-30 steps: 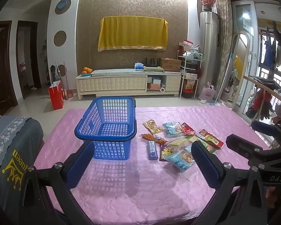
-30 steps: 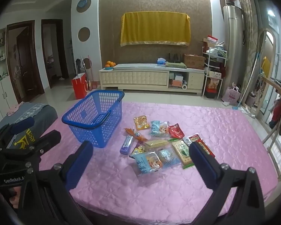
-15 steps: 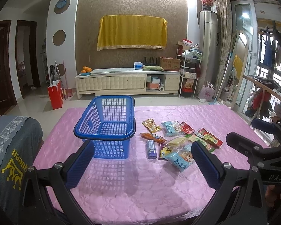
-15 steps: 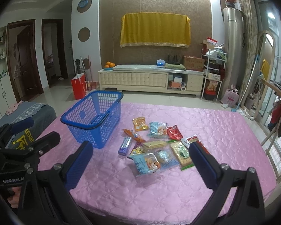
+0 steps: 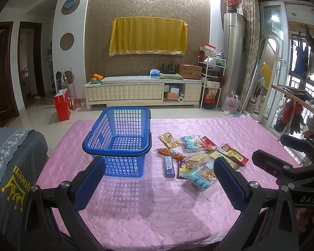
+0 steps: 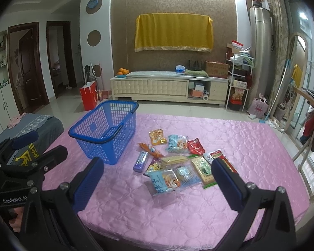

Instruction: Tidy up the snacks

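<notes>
While both are gaping wide and gripping nothing, the left gripper is showing "GenRobot.AI" and the right gripper "DAS"; a grey cloth is reading "queen".

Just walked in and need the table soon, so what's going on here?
A person holds a grabbing tool in each hand, sorting snacks. The left tool and right tool are both open, holding nothing, hovering above the near side of the pink table. The blue basket is empty. The snack packets all lie in a loose pile beside it, so nothing is packed yet.
</notes>
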`<action>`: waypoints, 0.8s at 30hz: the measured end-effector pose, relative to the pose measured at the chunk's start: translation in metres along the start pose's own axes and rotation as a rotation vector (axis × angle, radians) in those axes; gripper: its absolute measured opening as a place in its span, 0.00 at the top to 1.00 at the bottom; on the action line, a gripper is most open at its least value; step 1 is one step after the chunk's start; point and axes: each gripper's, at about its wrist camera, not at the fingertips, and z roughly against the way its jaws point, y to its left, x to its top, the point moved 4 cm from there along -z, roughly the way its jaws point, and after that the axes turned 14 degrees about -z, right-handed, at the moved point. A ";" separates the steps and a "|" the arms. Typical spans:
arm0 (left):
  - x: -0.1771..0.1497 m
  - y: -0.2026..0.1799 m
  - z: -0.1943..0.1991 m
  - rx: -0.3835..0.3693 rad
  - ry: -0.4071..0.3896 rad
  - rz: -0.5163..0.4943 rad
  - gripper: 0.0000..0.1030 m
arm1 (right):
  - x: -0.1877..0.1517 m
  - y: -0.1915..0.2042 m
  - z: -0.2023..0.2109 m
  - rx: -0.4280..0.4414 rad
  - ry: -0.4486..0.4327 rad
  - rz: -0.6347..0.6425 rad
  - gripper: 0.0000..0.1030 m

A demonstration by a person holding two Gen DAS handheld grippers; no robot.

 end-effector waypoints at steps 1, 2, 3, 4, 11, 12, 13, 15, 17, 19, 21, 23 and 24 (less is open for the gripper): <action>0.001 0.000 0.001 0.001 -0.001 -0.002 0.01 | 0.000 0.000 0.000 0.001 0.000 0.000 0.00; 0.001 -0.001 0.001 0.002 -0.003 -0.003 0.01 | 0.001 0.000 0.000 0.001 -0.001 0.000 0.00; 0.001 -0.001 0.001 0.003 -0.004 -0.004 0.01 | 0.001 0.000 0.000 0.000 -0.001 0.001 0.00; 0.003 -0.001 0.002 0.004 -0.008 -0.004 0.01 | 0.002 0.000 0.001 -0.001 -0.003 0.001 0.00; 0.014 -0.004 0.007 -0.002 -0.034 -0.006 0.01 | 0.006 -0.001 0.006 -0.007 -0.019 -0.006 0.00; 0.015 -0.005 0.007 -0.008 -0.031 -0.007 0.01 | 0.007 -0.001 0.008 -0.009 -0.029 -0.002 0.00; 0.018 -0.006 0.007 -0.015 -0.035 -0.012 0.01 | 0.009 -0.001 0.010 -0.011 -0.043 0.002 0.00; 0.022 -0.009 0.005 -0.024 -0.030 -0.020 0.01 | 0.012 -0.003 0.015 -0.026 -0.071 0.011 0.00; 0.026 -0.012 0.002 -0.035 -0.020 -0.029 0.01 | 0.015 -0.005 0.020 -0.038 -0.097 0.019 0.00; 0.033 -0.015 -0.001 -0.042 -0.024 -0.040 0.01 | 0.020 -0.009 0.022 -0.047 -0.110 0.016 0.00; 0.037 -0.017 -0.004 -0.060 -0.016 -0.036 0.01 | 0.026 -0.015 0.021 -0.064 -0.120 0.006 0.00; 0.042 -0.018 -0.010 -0.079 -0.006 -0.029 0.01 | 0.032 -0.022 0.016 -0.020 -0.081 -0.031 0.00; 0.044 -0.019 -0.014 -0.080 0.002 -0.032 0.01 | 0.034 -0.027 0.012 0.022 -0.049 -0.059 0.00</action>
